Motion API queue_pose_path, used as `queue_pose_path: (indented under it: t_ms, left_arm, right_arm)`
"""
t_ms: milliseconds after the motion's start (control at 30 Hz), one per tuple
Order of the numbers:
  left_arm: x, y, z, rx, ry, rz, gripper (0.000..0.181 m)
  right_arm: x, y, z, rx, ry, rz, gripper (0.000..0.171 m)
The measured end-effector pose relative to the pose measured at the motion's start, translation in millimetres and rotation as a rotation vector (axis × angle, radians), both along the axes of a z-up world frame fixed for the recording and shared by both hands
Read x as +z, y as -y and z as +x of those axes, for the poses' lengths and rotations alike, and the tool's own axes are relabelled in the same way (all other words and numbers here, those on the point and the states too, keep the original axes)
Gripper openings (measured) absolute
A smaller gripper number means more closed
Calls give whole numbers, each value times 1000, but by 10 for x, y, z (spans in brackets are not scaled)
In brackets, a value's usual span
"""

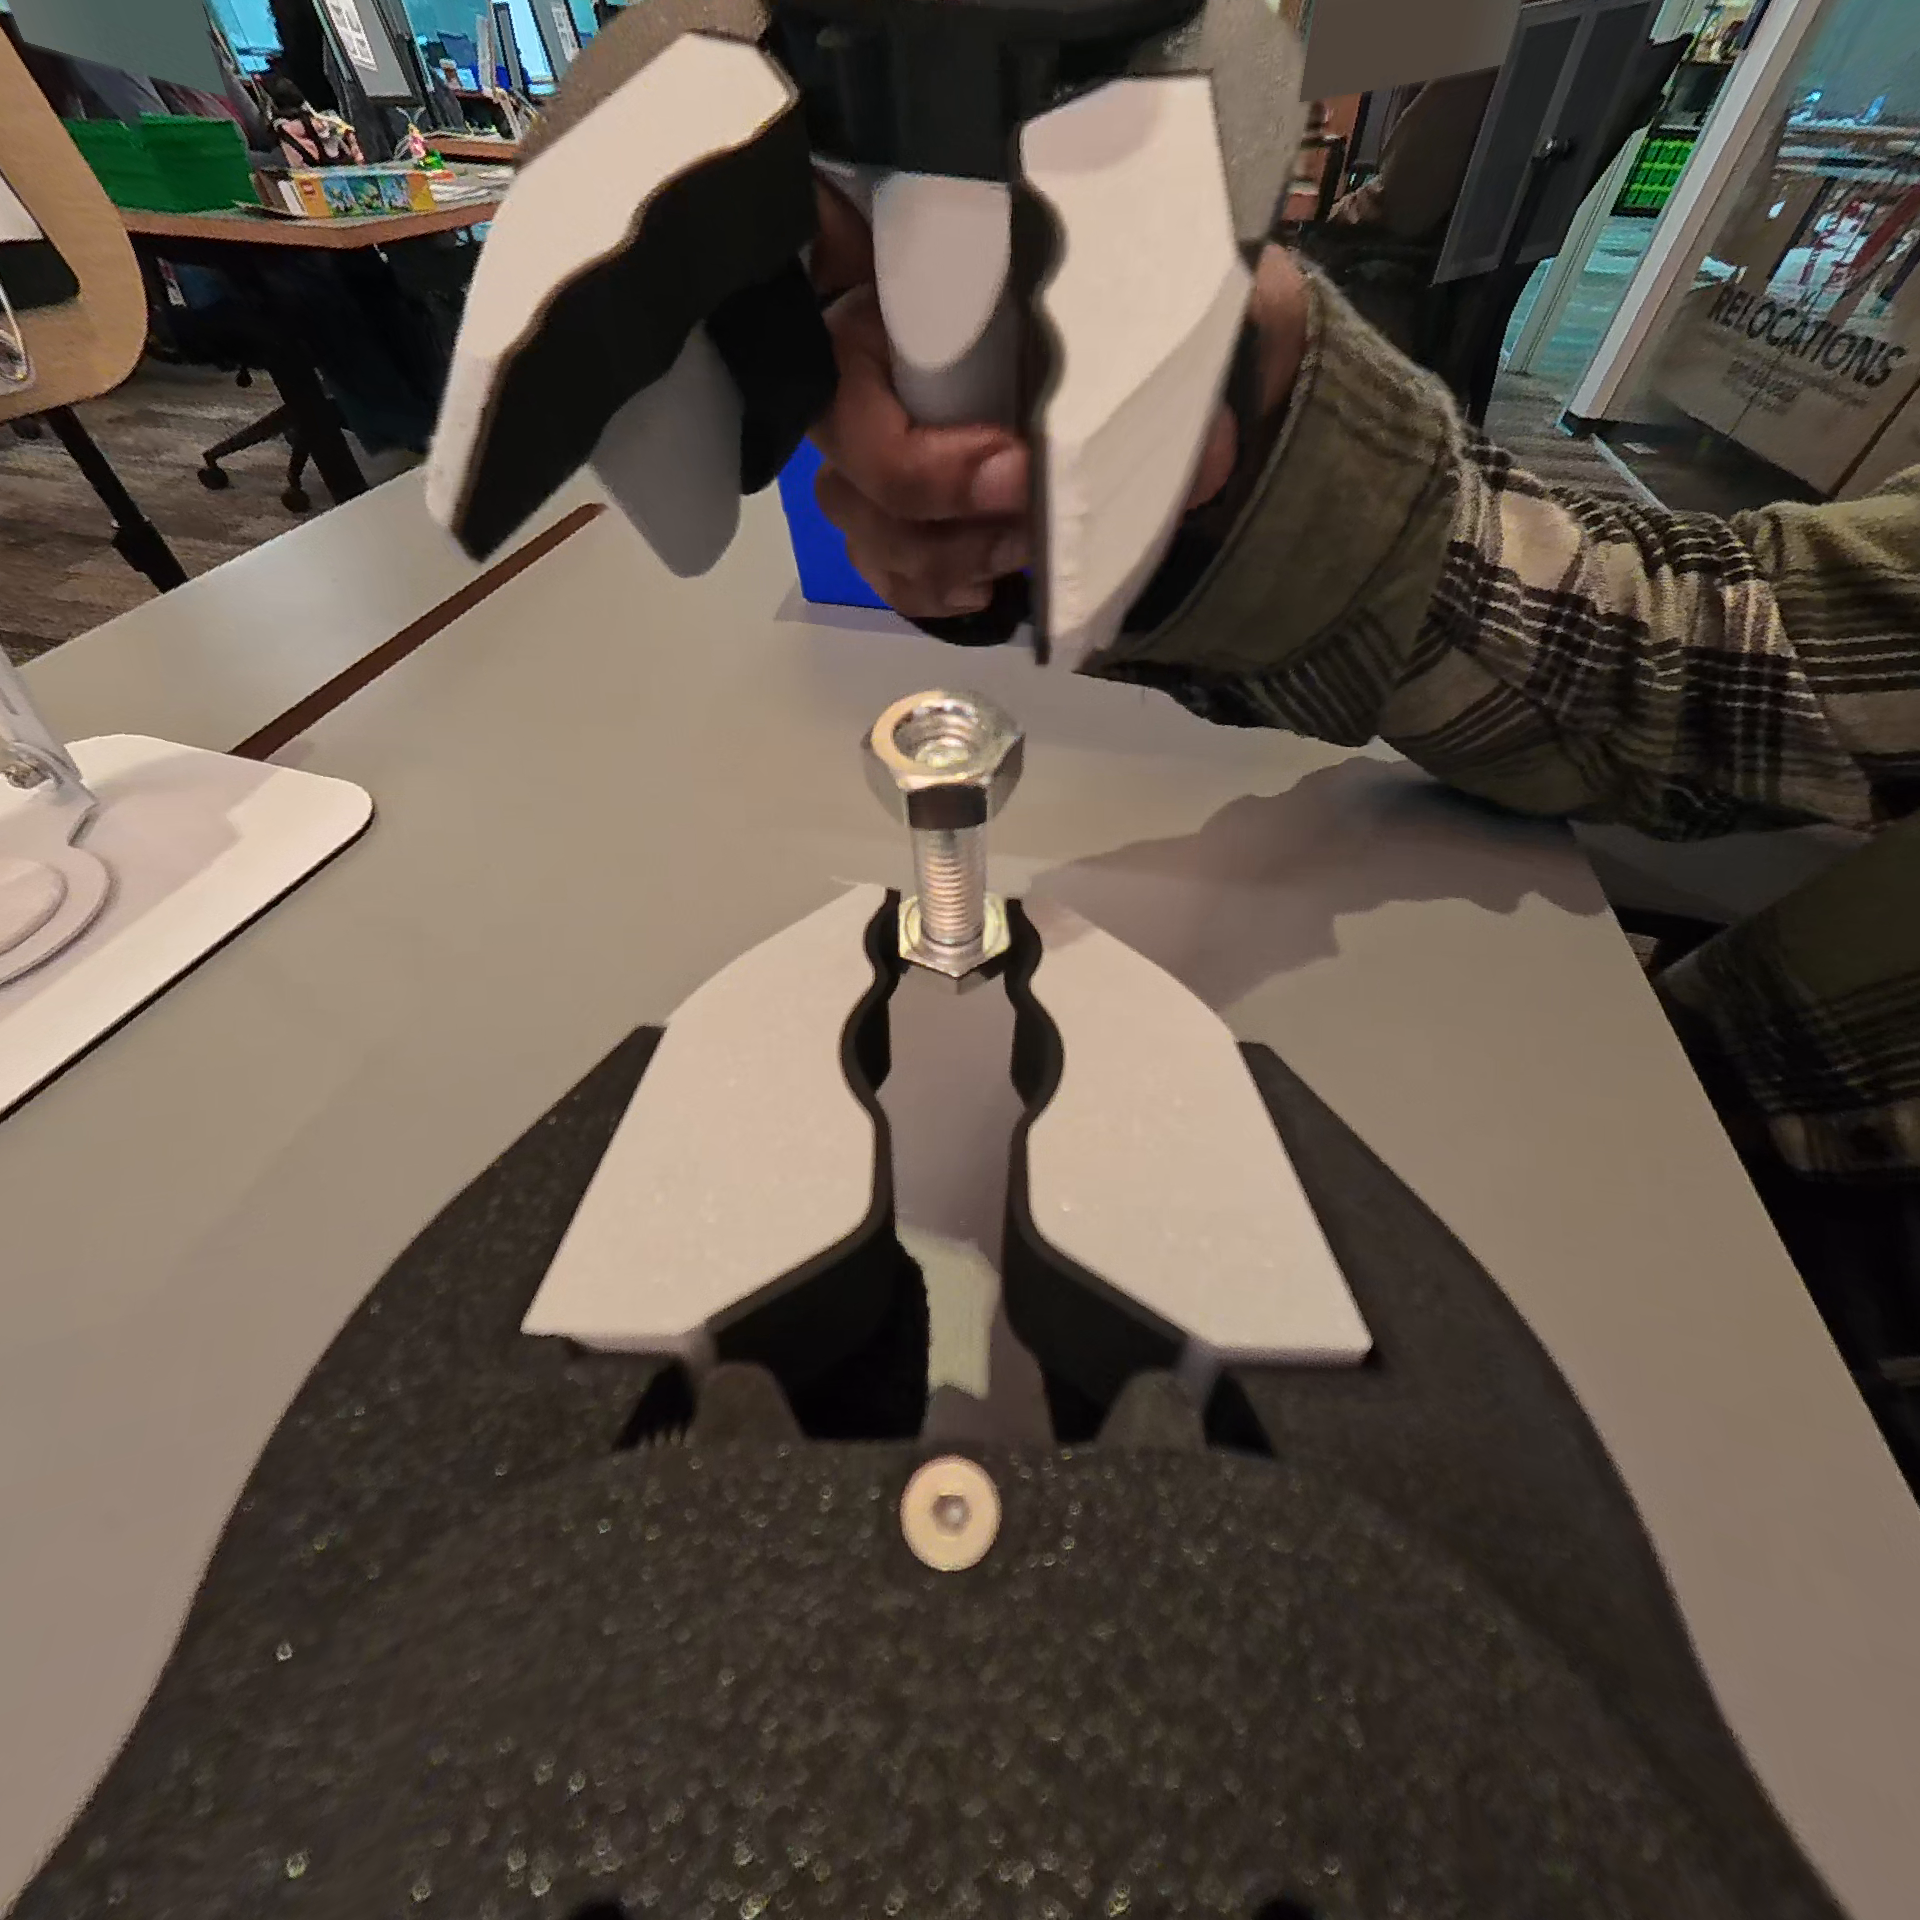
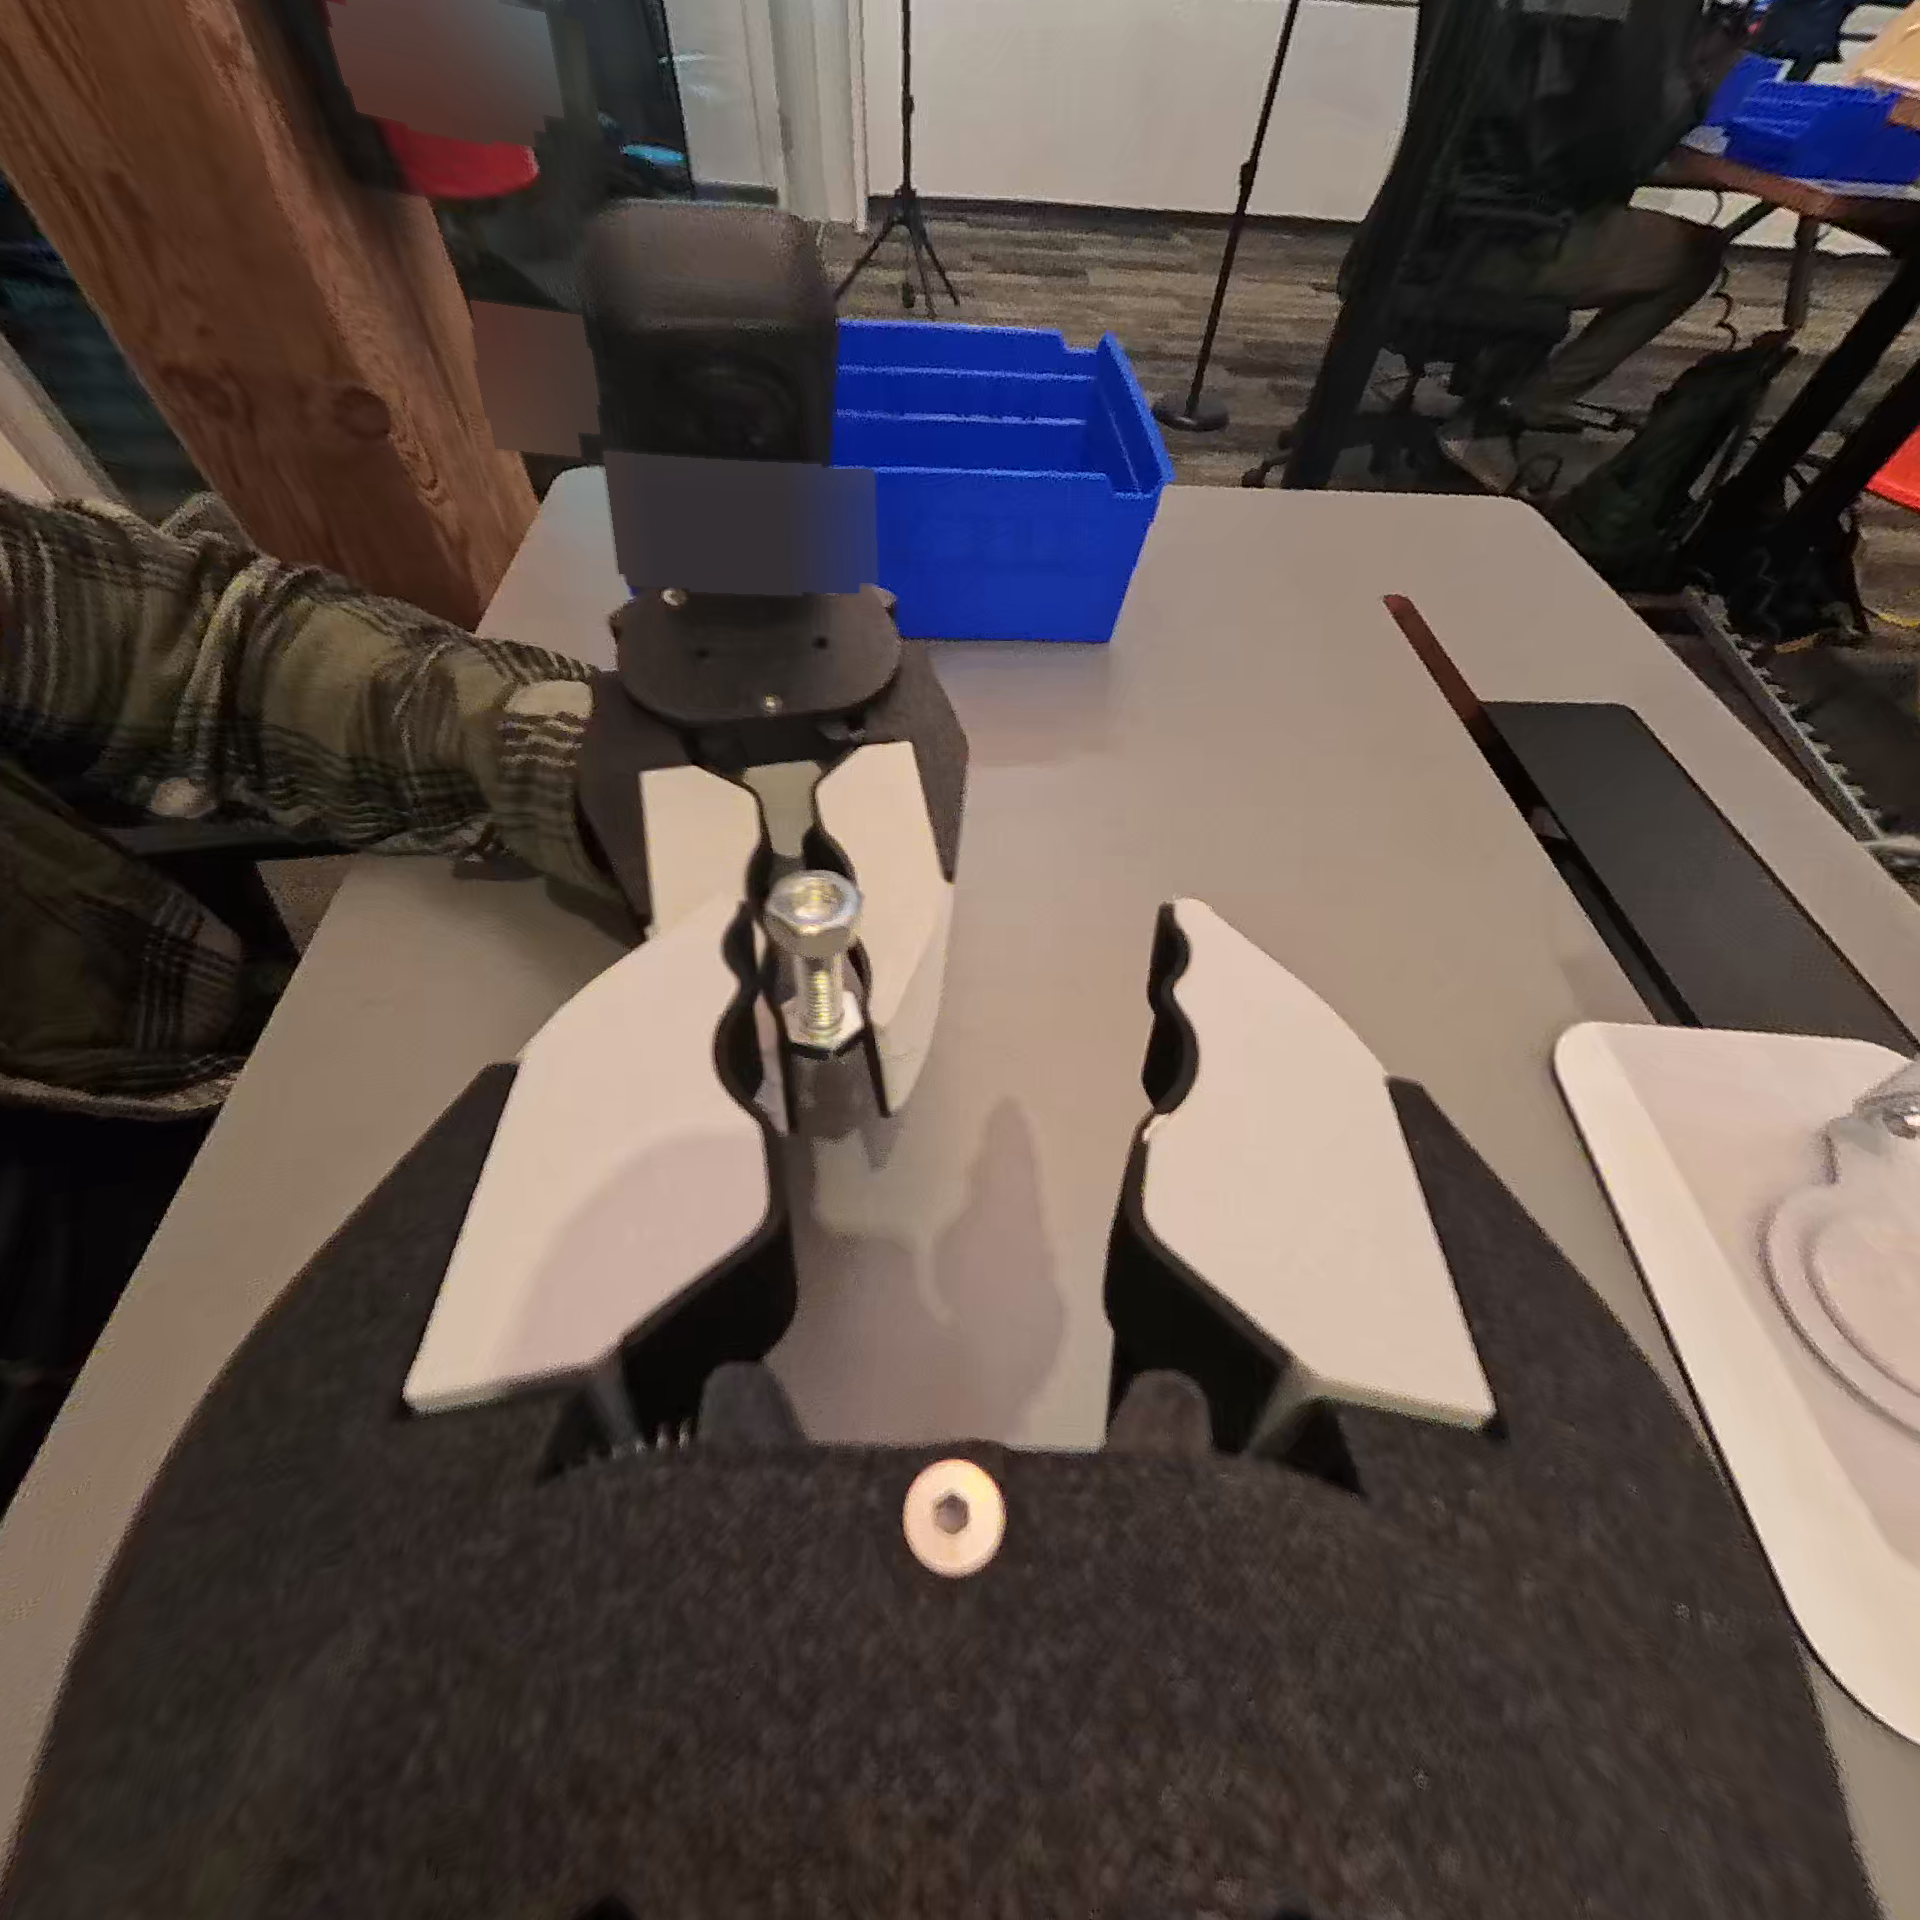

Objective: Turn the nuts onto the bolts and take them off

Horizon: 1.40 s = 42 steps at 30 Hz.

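A silver bolt (image 1: 948,873) stands upright, thread up, with a hex nut (image 1: 943,764) at the top of its thread. My left gripper (image 1: 951,951) is shut on the bolt's head and holds it just over the grey table (image 1: 582,831). My right gripper (image 1: 758,582) hangs open above and behind the nut, apart from it. In the right wrist view my right gripper (image 2: 956,925) is wide open. There the nut (image 2: 810,904) and the bolt (image 2: 821,987) stand just inside its left finger (image 2: 665,1039). The left gripper (image 2: 826,1049) faces me there.
A blue bin (image 2: 987,499) stands at the table's far end. A white tray (image 2: 1683,1195) with a clear glass item lies to the right, beside a black mat (image 2: 1662,831). A wooden post (image 2: 239,291) rises at the left. A plaid sleeve (image 1: 1507,644) rests on the table. My right fingertips sit around 6 centimeters from my left ones.
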<state>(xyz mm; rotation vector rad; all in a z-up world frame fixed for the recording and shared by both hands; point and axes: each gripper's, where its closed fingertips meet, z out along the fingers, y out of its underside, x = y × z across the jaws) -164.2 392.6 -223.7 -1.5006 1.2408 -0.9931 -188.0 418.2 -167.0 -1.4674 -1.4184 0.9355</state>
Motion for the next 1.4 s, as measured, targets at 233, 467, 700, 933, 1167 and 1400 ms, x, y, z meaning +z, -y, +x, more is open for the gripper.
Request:
queue_pose_path:
  t_ms: [233,467,700,933,1167,1400]
  left_arm:
    - [-18,-24,-8,16,-12,4,19]
    - [-10,11,4,-2,-16,13,19]
    - [10,223,71,-128,-10,40,18]
    - [-84,477,142,-286,-43,4,19]
    - [-26,437,121,-268,-11,0,18]
    - [-49,309,98,-195,-22,-8,18]
  right_arm:
    - [-140,217,-176,52,110,-6,48]
    - [-190,297,-139,114,145,-23,19]
    - [-161,546,-63,342,84,82,19]
    - [-235,694,15,473,93,127,21]
    - [-243,395,83,314,109,70,33]
    - [-141,454,52,308,78,3,43]
